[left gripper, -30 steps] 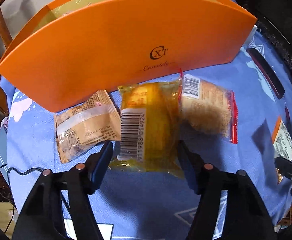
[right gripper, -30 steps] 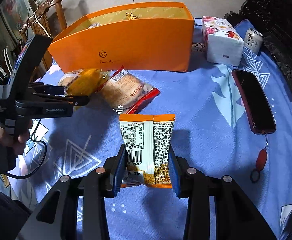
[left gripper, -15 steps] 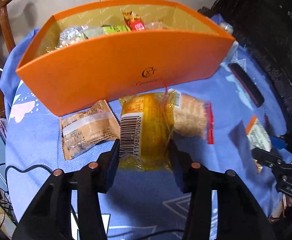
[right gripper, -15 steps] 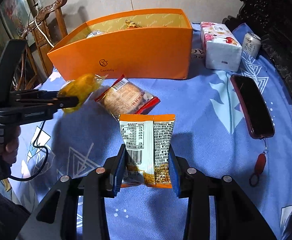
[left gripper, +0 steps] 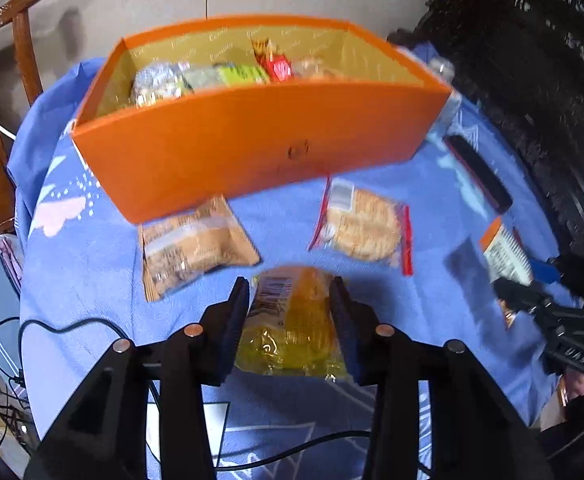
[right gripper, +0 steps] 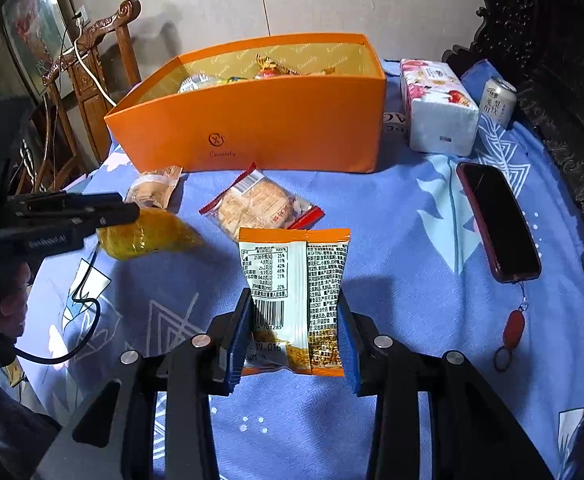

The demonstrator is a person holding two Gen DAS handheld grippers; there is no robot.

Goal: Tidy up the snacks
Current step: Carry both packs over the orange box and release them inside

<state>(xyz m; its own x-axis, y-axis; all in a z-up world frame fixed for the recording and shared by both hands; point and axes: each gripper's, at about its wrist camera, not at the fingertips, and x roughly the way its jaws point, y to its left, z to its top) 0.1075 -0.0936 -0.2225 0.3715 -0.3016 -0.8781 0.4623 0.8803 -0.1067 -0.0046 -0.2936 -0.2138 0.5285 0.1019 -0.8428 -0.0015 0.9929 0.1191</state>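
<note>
My left gripper (left gripper: 290, 292) has its jaws closing on a yellow snack packet (left gripper: 292, 328), whose sides the pads press; the packet hangs clear of the blue cloth. In the right wrist view this gripper (right gripper: 128, 210) holds the yellow packet (right gripper: 148, 236) at the left. My right gripper (right gripper: 294, 300) is shut on an orange-and-white snack packet (right gripper: 292, 264) that stands upright between its pads. An open orange box (left gripper: 252, 148) with several snacks inside stands behind. In front of it lie a brown packet (left gripper: 192, 248) and a red-edged cracker packet (left gripper: 362, 226).
Right of the orange box (right gripper: 272, 128) stand a flowered tissue pack (right gripper: 438, 108) and a drink can (right gripper: 499, 100). A dark phone (right gripper: 496, 220) with a red fob (right gripper: 514, 328) lies at the right. A wooden chair (right gripper: 92, 48) stands behind; a black cable (right gripper: 80, 300) trails at the left.
My left gripper's jaws closed onto the yellow packet, lifted it off the cloth and drew it back from the box. The right gripper kept still with its packet.
</note>
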